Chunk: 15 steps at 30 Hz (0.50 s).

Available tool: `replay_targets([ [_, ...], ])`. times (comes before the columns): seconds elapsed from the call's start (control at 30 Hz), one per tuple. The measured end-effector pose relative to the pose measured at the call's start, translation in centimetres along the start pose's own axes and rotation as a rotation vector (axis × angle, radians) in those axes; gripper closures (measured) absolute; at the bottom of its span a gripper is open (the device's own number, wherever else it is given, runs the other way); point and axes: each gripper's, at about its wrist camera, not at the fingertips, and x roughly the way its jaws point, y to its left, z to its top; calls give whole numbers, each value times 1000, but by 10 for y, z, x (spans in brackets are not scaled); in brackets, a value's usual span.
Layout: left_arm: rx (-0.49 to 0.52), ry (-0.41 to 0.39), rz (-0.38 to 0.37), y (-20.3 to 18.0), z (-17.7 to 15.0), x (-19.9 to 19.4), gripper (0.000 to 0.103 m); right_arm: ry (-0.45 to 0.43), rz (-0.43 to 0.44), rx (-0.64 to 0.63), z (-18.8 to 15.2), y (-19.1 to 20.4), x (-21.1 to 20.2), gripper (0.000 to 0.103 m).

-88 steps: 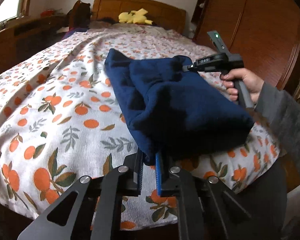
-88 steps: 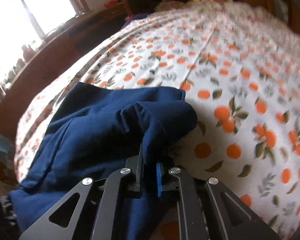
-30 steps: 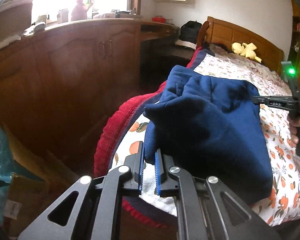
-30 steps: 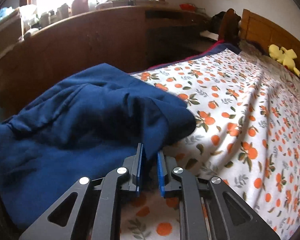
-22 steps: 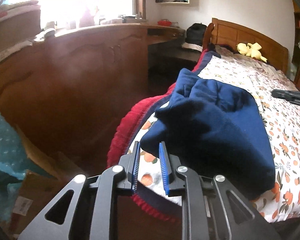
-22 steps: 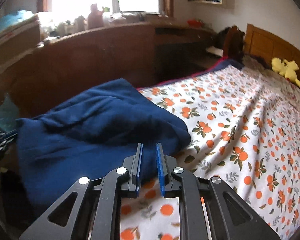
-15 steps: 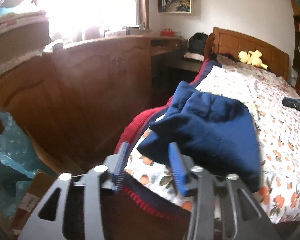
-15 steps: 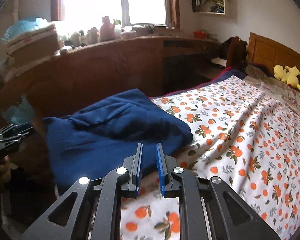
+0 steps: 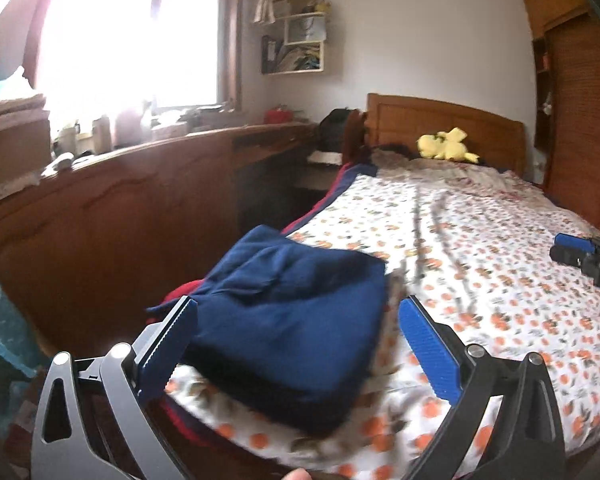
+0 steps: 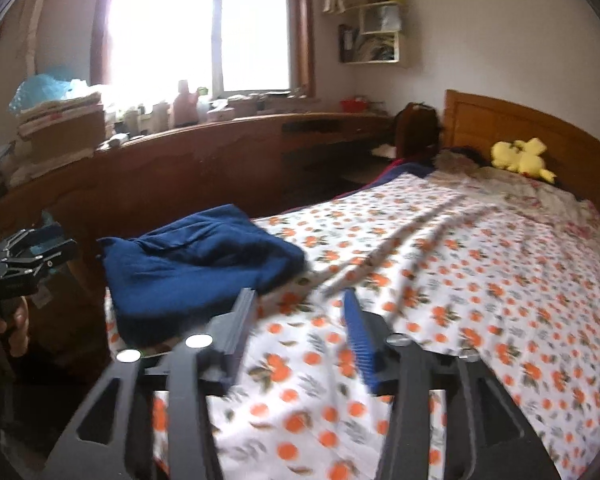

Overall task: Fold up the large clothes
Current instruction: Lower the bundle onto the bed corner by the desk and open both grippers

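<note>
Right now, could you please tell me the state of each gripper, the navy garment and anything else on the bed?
Left gripper: open, holding nothing.
Right gripper: open, holding nothing.
Navy garment: folded into a bundle, lying free at the bed's foot corner on the window side.
Bedspread: spread over the bed, creased along its middle.
Yellow plush toy: lying at the headboard.
</note>
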Motion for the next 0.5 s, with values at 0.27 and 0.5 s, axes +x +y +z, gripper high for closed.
replay_targets([
  [0.27, 45, 0, -79, -82, 0, -2, 2, -36, -92, 31, -25, -43, -53, 18],
  [0.5, 84, 29, -164, -150, -18, 2, 2, -52, -182, 86, -60, -74, -98, 8],
])
